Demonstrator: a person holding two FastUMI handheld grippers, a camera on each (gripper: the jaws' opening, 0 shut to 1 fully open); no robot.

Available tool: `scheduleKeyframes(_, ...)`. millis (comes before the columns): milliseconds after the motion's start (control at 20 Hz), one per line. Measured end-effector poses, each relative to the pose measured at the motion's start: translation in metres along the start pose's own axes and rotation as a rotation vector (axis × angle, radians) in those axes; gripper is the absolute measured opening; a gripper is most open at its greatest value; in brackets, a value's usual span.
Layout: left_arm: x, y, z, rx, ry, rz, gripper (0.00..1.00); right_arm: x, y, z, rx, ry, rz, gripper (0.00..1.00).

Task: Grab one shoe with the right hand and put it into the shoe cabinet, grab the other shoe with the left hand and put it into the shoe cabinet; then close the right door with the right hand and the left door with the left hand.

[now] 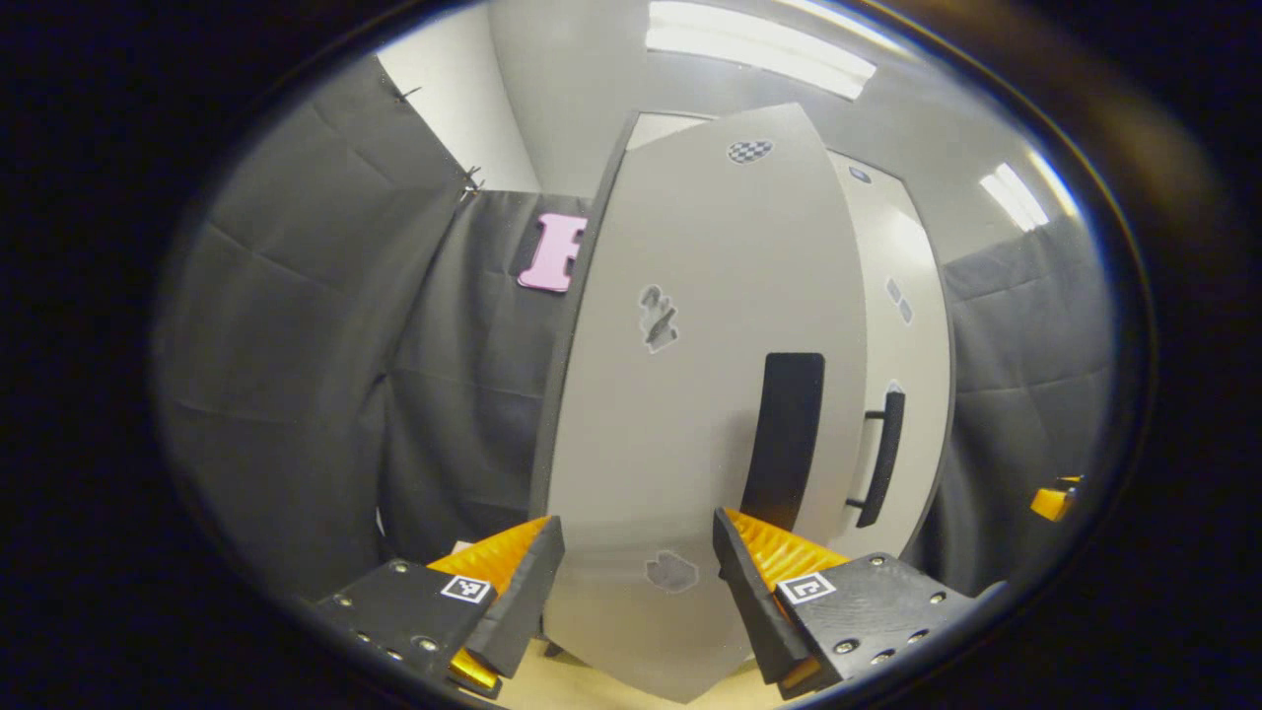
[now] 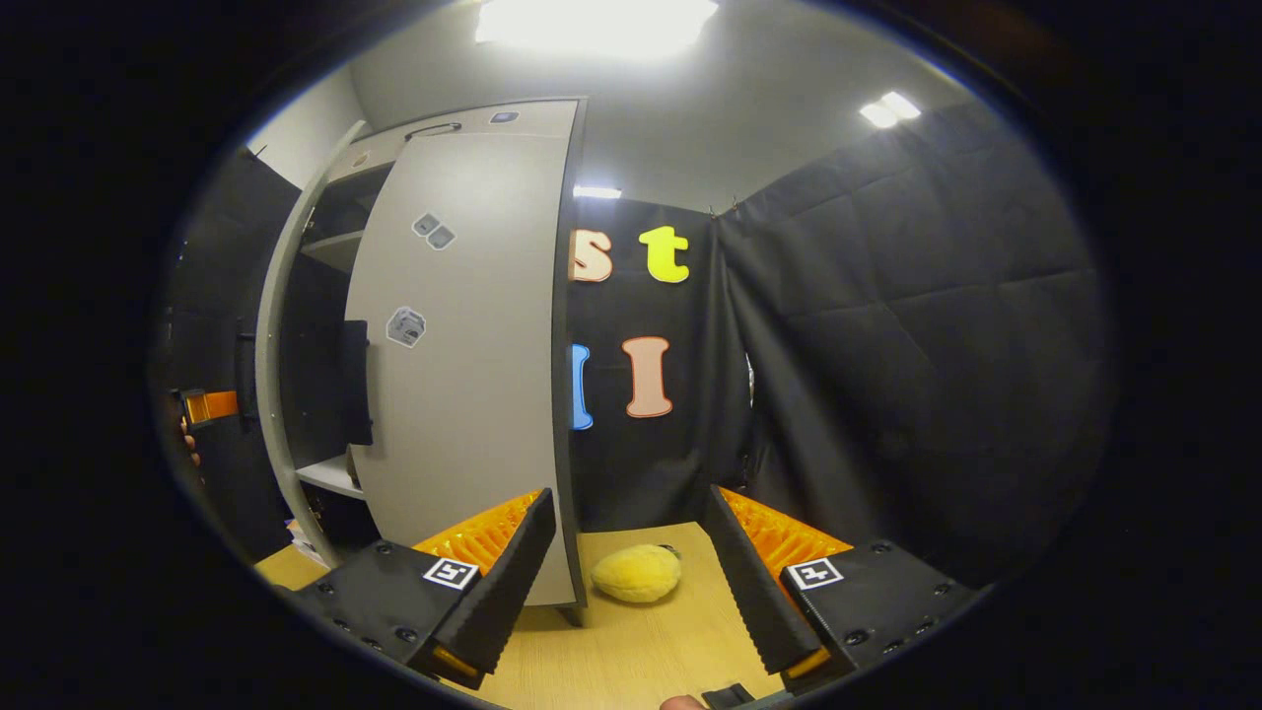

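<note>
Right gripper view: left door (image 2: 268, 394) hides cabinet shelves (image 2: 330, 475).

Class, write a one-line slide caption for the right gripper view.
Open right gripper faces the cabinet's right door, with a yellow plush object lying on the wooden floor beside it.

One tall pale grey shoe cabinet (image 2: 463, 128) stands here, with two flat grey doors: the left door (image 1: 690, 394) and the right door (image 2: 473, 394). Each carries one black bar handle (image 1: 784, 434), the other (image 1: 884, 456) beside it. One fuzzy yellow rounded thing (image 2: 637, 573) lies on the single light wooden tabletop (image 2: 631, 651).
</note>
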State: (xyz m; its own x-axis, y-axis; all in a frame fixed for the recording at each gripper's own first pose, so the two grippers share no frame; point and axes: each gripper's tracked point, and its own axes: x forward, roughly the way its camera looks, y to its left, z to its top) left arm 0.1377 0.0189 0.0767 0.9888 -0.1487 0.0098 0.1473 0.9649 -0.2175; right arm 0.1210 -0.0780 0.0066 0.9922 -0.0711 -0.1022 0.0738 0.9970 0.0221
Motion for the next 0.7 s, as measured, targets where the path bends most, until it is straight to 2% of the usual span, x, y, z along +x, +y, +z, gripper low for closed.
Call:
scheduleKeyframes(200, 0.011, -0.01, 0.001, 0.038, -0.005, 0.007, 0.92, -0.005, -0.007, -0.003, 0.001, 0.005, -0.012, 0.98)
scheduleKeyframes(400, 0.008, -0.011, 0.0, 0.042, 0.001, 0.01, 0.92, -0.01, -0.005, -0.005, 0.003, 0.005, 0.014, 0.98)
scheduleKeyframes(700, -0.045, 0.011, 0.012, 0.117, -0.014, 0.066, 0.92, -0.013, 0.011, -0.002, 0.013, -0.017, 0.112, 0.98)
